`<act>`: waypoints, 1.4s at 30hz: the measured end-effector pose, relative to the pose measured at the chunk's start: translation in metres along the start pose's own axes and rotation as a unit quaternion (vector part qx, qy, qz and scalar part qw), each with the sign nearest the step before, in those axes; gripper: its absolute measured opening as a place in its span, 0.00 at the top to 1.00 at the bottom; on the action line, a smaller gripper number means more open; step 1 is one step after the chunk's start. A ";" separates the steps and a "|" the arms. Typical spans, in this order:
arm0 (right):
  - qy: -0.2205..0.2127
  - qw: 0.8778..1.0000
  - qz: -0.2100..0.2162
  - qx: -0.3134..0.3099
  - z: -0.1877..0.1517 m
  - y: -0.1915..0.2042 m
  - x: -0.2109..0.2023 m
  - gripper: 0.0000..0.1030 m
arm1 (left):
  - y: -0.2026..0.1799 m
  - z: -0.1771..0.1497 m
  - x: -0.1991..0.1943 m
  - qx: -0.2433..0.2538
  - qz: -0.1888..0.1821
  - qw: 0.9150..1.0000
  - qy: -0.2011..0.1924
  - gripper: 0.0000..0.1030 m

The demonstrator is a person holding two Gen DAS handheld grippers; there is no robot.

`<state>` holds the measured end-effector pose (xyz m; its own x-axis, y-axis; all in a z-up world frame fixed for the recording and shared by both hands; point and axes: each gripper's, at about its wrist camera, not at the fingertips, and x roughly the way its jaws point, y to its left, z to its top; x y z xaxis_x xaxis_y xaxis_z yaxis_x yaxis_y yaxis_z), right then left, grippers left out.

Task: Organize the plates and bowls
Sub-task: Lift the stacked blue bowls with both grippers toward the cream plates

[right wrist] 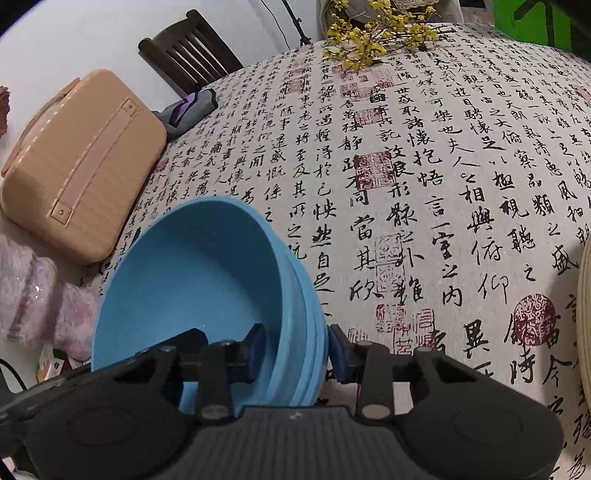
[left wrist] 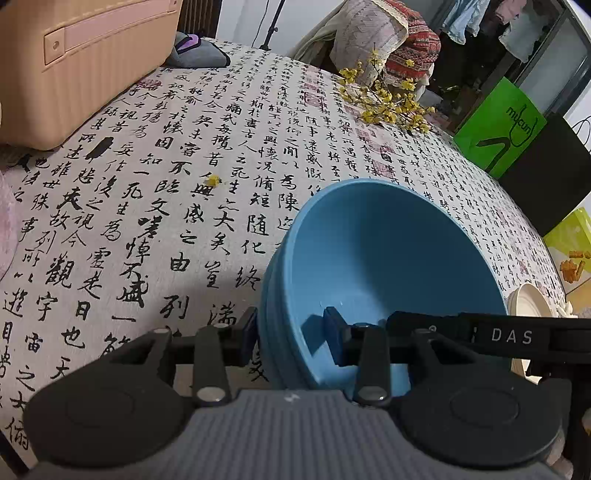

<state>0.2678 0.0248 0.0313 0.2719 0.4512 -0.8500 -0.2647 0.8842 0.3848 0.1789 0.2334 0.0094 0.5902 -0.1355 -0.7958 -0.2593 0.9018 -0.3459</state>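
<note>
On the surface: calligraphy-printed cloth surface [left wrist: 155,206] carries a stack of round blue plastic bowls [left wrist: 384,251].
Left hand-held gripper [left wrist: 291,336]: straddles the stack's wall at 9 o'clock; clamped or not, cannot tell.
Right hand-held gripper [right wrist: 297,349]: straddles the wall at 3 o'clock; grip likewise unclear.

Setting: private home, dining/living area. Evidence:
- Counter w/ linen-look cloth printed in black Chinese calligraphy & red seal stamps [right wrist: 424,177]; cloth covers the whole top.
- Dark wooden slat-back dining chair [right wrist: 192,51] at far edge, against a plain white wall.
- Peach-pink ribbed hard-shell carry case [right wrist: 85,166] lying flat on the cloth; folded grey & purple fabric item [left wrist: 197,50] just beside it.
- Loose sprigs of small yellow blossoms [left wrist: 388,99] on far side.
- Patterned blankets/throws draped over a seat [left wrist: 388,37] behind the counter.
- Clothes hanging on a rack [left wrist: 491,22] in a dim back room.
- Bright green paper shopping bag w/ logo [left wrist: 498,129] near the counter edge.
</note>
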 end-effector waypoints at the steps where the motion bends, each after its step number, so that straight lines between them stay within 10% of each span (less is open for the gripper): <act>1: 0.001 1.000 0.000 0.001 0.000 -0.001 0.000 0.65 | 0.000 0.000 0.000 -0.001 0.000 1.000 0.000 0.63; 42: -0.023 0.999 -0.001 0.024 -0.012 -0.031 -0.044 0.65 | -0.046 -0.005 -0.010 0.032 -0.011 0.999 -0.010 0.63</act>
<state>0.2529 -0.0239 0.0520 0.3154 0.4534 -0.8336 -0.2205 0.8894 0.4004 0.1807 0.1917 0.0310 0.6098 -0.1475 -0.7787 -0.1970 0.9235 -0.3292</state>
